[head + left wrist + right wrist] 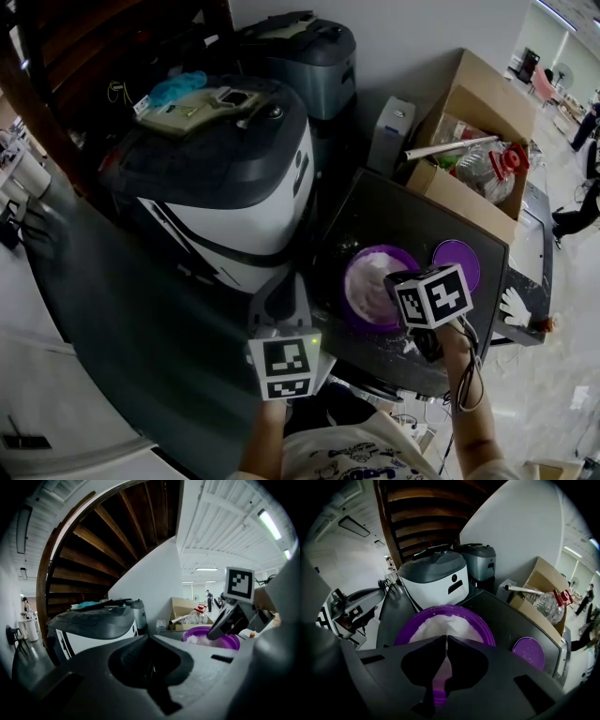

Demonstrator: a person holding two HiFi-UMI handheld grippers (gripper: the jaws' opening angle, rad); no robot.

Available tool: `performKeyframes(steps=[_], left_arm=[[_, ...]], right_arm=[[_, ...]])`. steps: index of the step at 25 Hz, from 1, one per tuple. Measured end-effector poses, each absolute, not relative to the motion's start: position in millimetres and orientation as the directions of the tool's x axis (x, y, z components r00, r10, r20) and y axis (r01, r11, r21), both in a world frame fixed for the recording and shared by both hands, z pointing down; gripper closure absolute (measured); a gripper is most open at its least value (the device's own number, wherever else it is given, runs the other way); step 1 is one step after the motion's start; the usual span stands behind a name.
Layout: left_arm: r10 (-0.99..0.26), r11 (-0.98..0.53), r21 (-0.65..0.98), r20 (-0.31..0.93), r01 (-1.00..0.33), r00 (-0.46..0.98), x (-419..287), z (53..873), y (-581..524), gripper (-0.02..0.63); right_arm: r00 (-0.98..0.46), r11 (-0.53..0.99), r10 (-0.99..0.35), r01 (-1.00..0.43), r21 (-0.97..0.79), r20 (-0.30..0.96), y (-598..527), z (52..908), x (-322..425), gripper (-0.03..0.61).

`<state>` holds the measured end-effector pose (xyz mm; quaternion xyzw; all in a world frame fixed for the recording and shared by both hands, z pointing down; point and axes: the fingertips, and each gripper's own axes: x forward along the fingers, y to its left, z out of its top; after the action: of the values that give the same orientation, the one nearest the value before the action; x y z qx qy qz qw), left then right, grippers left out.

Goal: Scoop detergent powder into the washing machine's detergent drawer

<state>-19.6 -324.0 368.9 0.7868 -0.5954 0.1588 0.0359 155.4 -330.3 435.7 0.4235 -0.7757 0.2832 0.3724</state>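
head view: washer at 10 o'clock of the powder tub; no open drawer shows.
left gripper view: left gripper jaws together, empty.
right gripper view: right gripper clamped on what looks like a purple scoop handle, powder at 12 o'clock.
the scoop seems barely begun; the transfer is all left.

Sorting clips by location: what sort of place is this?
Probably an open workshop or lab hall, not a home laundry: washing machine below a wooden staircase, cardboard box, strip lights overhead.
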Motion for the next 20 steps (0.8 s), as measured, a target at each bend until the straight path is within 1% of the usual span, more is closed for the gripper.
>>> performKeyframes(steps=[15, 20], left_arm=[[-0.926, -0.288, -0.131, 0.292, -0.949, 0.241, -15.9, 366.7, -318.2, 0.612], [-0.928, -0.282, -0.134, 0.289, -0.950, 0.235, -15.1, 366.4, -317.0, 0.612]], right_arm=[[-0.501, 0.420, -0.402, -0.845, -0.332, 0.767, -322.0, 429.7, 155.8, 0.557], [-0.536, 0.395, -0.408, -0.834, -0.386, 0.739, -321.2, 427.2, 157.3, 0.557]])
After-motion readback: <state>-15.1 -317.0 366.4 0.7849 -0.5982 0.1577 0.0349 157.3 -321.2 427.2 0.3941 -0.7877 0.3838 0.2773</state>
